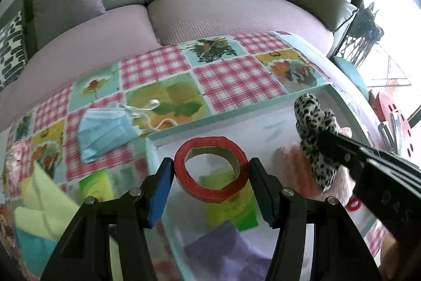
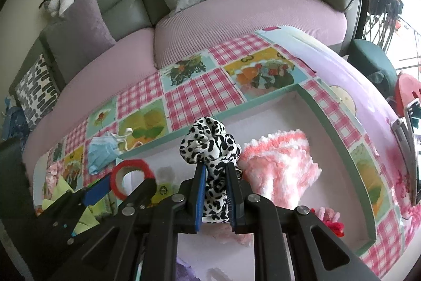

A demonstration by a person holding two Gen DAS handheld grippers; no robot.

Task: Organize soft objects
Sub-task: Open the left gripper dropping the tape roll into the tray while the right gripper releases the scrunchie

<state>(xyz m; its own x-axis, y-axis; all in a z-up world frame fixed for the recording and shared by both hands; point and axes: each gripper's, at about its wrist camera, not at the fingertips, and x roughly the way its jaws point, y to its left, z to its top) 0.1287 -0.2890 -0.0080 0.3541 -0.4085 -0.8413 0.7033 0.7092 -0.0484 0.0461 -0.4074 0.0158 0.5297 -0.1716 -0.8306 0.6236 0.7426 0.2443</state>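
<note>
Both tongs point steeply down over a white tray on the checked surface. The left tongs pinch a red tape roll across its width; the right tongs are pressed together on a spotted scrunchie. The scrunchie's lower end is hidden between the pads. Just right of them, a pink knitted piece lies in the tray; a blue mask lies outside, left of the left tongs.

Nothing here can be read: no words, brand names or numbers show on any object in either wrist view.
</note>
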